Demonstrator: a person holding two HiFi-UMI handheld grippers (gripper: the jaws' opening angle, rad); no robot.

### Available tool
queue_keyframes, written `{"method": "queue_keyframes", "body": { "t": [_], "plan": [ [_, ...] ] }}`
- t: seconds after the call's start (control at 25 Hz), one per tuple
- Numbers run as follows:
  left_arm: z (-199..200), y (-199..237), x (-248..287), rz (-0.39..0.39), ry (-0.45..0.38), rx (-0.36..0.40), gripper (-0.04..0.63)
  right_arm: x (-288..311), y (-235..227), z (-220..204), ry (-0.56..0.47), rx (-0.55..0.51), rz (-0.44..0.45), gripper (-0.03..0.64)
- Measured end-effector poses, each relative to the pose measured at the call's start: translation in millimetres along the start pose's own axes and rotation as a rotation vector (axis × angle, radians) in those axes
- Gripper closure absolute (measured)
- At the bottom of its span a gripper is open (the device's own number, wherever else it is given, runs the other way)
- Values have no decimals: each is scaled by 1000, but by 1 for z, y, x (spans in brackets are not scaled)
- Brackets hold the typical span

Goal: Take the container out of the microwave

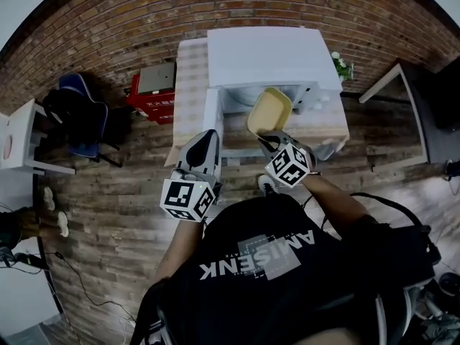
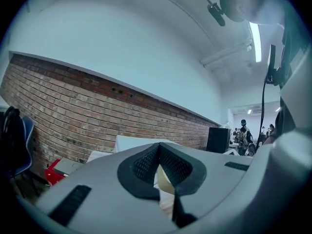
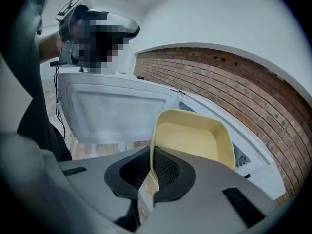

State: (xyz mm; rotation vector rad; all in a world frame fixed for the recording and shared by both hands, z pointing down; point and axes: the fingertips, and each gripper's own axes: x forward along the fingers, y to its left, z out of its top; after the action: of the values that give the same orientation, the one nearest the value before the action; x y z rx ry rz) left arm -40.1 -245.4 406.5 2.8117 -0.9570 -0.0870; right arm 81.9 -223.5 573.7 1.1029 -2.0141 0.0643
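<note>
Extraction step. Your right gripper [image 1: 271, 139] pinches narrow on the near rim of the yellow container [image 1: 269, 111], which hangs tilted at the mouth of the open microwave [image 1: 266, 56], beside its door [image 3: 117, 111]. Left gripper [image 1: 207, 141]: jaws together, empty. Next, likely: draw the container clear, level it, avoid the door.

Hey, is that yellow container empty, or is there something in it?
Empty. The right gripper view looks straight into the container and shows only its bare yellow floor and walls.
</note>
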Motion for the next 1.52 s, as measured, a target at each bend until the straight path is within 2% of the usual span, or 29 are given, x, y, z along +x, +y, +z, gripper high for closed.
{"method": "queue_keyframes", "body": {
  "t": [0.56,0.88,1.16,1.52],
  "plan": [
    [5,-5,26,-11,-2,4,583,-50,-30,35,-114,14,-29,571],
    [8,0,38,18,-2,1,583,-76,-69,51,-176,30,-92,571],
    [8,-6,51,24,5,5,583,-93,-95,61,-227,45,-107,571],
    [15,-5,60,40,-3,20,583,-110,-116,69,-232,0,-181,571]
  ]
}}
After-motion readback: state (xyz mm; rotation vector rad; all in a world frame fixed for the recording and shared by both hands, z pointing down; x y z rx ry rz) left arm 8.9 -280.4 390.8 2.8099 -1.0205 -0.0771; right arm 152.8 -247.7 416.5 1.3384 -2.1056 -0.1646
